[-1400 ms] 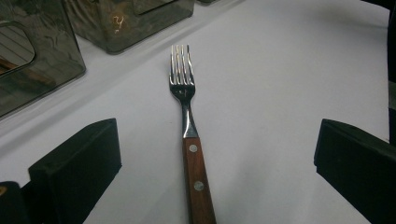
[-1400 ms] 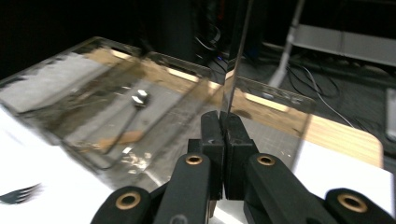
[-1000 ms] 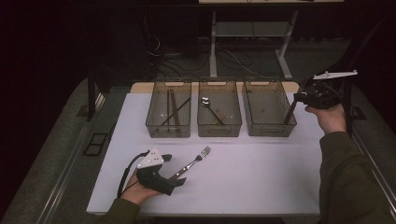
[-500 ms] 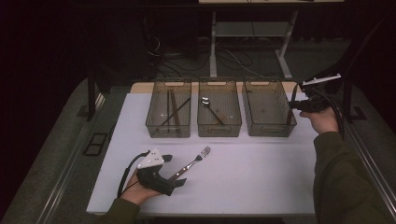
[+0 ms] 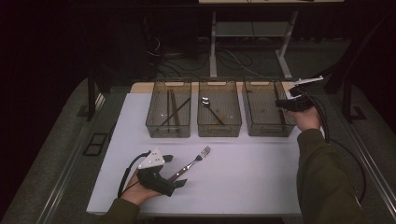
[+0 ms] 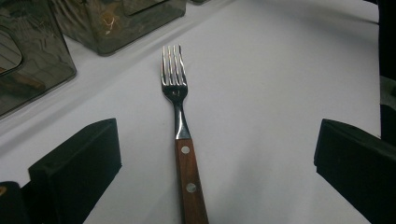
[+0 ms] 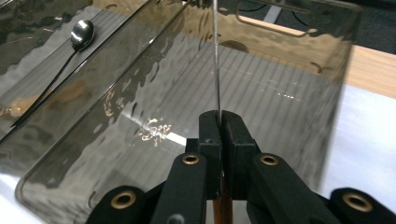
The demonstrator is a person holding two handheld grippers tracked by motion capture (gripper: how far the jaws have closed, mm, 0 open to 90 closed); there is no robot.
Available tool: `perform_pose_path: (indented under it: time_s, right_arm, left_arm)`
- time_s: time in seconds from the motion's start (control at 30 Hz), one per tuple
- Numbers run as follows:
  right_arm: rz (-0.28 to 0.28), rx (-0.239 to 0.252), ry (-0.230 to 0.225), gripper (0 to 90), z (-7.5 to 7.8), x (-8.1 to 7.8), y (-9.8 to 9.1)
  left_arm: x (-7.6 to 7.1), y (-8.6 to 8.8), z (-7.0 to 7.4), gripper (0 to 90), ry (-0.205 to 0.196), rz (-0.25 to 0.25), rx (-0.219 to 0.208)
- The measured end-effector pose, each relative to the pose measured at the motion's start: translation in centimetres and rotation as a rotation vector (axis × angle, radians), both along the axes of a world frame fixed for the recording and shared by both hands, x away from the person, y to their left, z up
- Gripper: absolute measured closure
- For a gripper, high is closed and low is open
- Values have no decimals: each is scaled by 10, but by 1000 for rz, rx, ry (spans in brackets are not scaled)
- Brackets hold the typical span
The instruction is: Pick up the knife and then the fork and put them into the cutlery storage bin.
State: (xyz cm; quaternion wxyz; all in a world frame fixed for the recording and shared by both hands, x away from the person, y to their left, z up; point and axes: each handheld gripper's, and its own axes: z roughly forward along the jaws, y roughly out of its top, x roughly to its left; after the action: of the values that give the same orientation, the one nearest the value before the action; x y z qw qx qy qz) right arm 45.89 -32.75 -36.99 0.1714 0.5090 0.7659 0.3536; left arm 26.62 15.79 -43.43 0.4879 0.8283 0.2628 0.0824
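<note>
A fork with a wooden handle lies on the white table, tines pointing toward the bins. My left gripper rests on the table, open, with the fork's handle between its wide-apart jaws and untouched. My right gripper hangs at the right bin, tilted down into it. Its jaws are shut on a knife, whose thin blade is seen edge-on with a wooden handle below. They have just eased open a little, and the knife is still clamped between them.
Three smoky clear bins stand in a row at the back of the table. The left bin holds dark sticks, and the middle bin holds a spoon. A cable trails from the right gripper off the table's right edge.
My right gripper has sunk and moved left with the knife, from above the table's right edge to the right bin. The left gripper and the fork have not moved.
</note>
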Motion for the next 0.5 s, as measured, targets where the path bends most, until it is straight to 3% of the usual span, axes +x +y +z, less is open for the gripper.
perform_pose_path:
  time_s: [0.1, 0.27, 0.5]
  right_arm:
    - [0, 8, 14, 848, -6, 5, 8]
    - [-14, 19, 58, 668, -16, 8, 14]
    - [-11, 74, 22, 507, -9, 2, 8]
  left_arm:
    - [0, 0, 0, 0, -2, -1, 0]
    - [0, 0, 1, 0, 0, -1, -1]
    - [0, -1, 0, 0, 1, -3, 1]
